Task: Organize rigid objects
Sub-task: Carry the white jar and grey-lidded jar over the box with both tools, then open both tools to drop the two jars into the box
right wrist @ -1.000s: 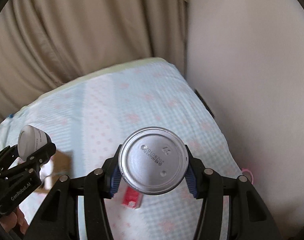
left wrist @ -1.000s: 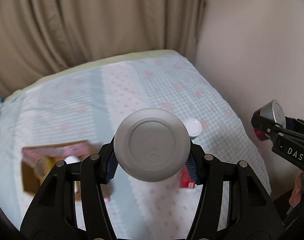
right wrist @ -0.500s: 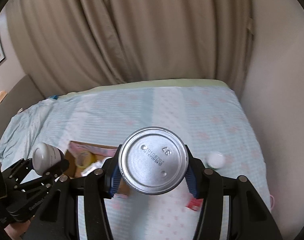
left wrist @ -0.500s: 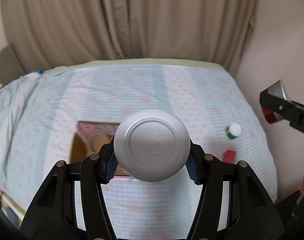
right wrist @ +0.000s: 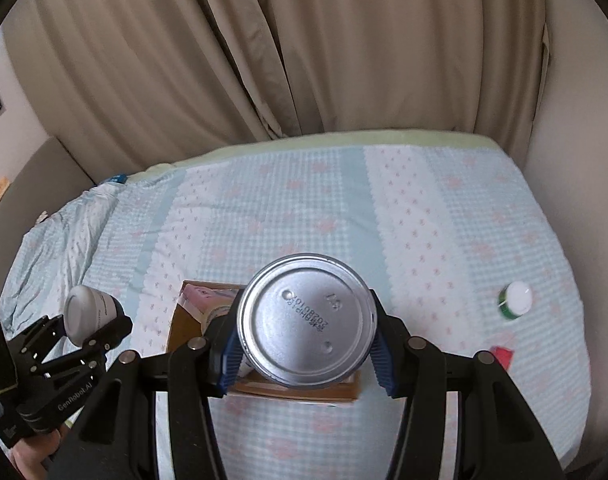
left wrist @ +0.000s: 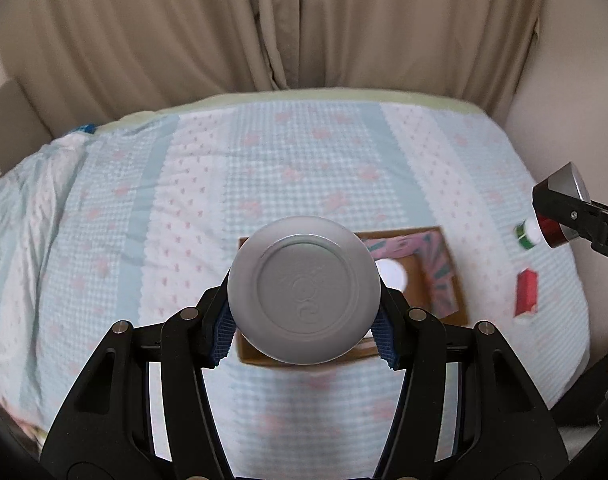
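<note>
My left gripper (left wrist: 304, 332) is shut on a white jar (left wrist: 304, 290), its round base facing the camera; the same jar shows in the right wrist view (right wrist: 86, 316). My right gripper (right wrist: 306, 348) is shut on a red can with a silver base (right wrist: 307, 322), also visible at the right edge of the left wrist view (left wrist: 560, 204). Both are held above a cardboard box (left wrist: 444, 280) with pink flaps on the bed; the box also appears in the right wrist view (right wrist: 184, 320). It holds a white-lidded item (left wrist: 392, 274).
A light blue checked bedspread (left wrist: 264, 184) covers the bed. A green bottle with a white cap (right wrist: 514, 300) and a small red box (left wrist: 526, 294) lie to the right of the cardboard box. Beige curtains hang behind; a wall runs along the right side.
Both grippers have swung left and back, so the cardboard box now sits under them and the green bottle and red box have shifted to the right. Both grips are unchanged.
</note>
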